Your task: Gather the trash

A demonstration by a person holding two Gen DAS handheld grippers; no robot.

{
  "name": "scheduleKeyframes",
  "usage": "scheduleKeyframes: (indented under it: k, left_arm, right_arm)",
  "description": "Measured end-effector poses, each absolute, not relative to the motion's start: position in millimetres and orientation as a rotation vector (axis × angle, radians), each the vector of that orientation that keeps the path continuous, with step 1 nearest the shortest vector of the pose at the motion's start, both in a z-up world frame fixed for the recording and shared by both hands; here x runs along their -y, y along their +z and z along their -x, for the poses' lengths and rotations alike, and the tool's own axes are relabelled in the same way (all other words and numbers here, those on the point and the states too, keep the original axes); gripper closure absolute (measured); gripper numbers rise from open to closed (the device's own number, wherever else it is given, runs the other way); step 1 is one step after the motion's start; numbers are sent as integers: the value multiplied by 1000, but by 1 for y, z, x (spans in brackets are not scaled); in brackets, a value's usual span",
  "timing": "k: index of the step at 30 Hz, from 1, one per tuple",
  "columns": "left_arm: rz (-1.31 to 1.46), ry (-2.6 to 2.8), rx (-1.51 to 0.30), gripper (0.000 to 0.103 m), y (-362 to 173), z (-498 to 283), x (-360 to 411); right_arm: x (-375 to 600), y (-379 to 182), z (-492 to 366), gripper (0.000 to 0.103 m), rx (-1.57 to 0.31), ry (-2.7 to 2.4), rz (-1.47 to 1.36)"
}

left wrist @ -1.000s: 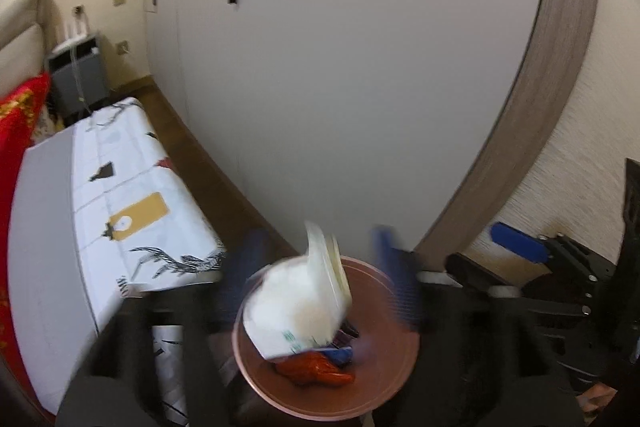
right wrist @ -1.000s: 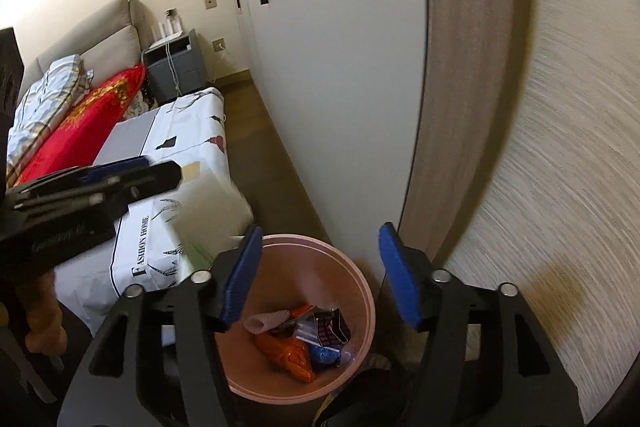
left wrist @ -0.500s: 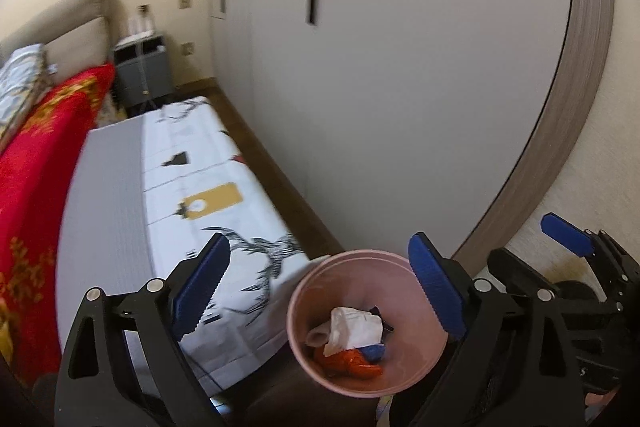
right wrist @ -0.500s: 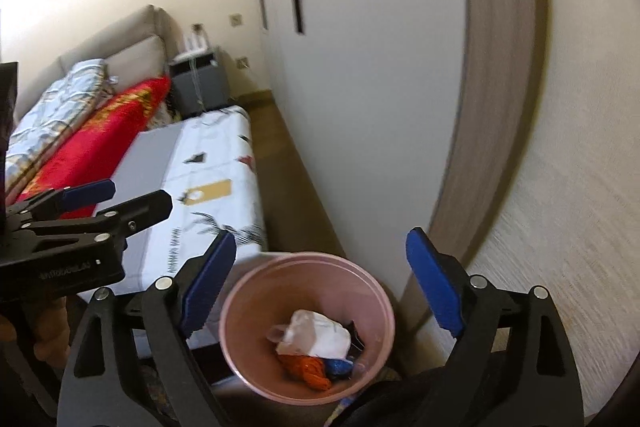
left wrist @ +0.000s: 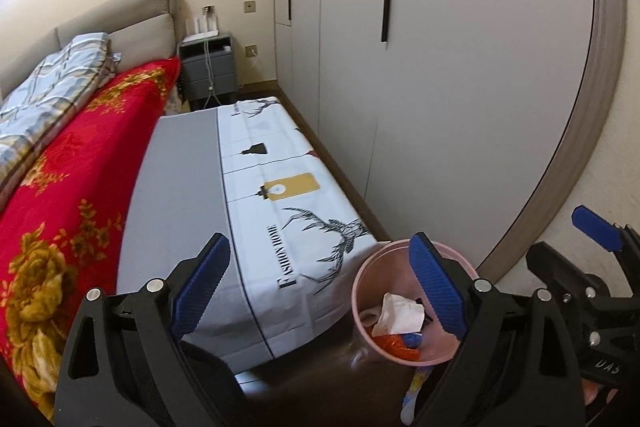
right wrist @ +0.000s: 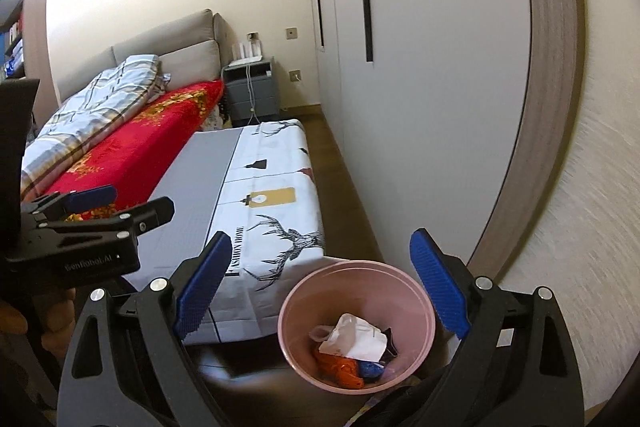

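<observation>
Both sets of fingers have just spread, left gripper (left wrist: pixel 320 285) and right gripper (right wrist: pixel 322 283) now released and empty, white wrapper (right wrist: pixel 356 339) lying in pink bin (right wrist: pixel 356 269): drop done.

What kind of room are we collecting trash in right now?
A bedroom, most likely: a bed with a red blanket and padded headboard, a grey nightstand beside it, and tall wardrobe doors.

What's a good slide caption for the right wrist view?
Open right tongs above pink bin holding white wrapper beside the bed.
</observation>
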State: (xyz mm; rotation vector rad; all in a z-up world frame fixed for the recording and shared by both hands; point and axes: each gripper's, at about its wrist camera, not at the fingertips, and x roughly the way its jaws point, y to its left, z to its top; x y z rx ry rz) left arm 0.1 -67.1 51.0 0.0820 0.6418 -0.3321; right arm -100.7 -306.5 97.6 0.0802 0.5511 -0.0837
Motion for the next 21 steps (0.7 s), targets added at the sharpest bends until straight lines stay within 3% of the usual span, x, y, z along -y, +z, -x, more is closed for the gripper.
scheduleKeyframes:
  k: [21]
  left_arm:
    - [-96, -290, -604, 15, 57, 20, 51]
  right_arm:
    - [289, 100, 107, 14, -554, -54, -82]
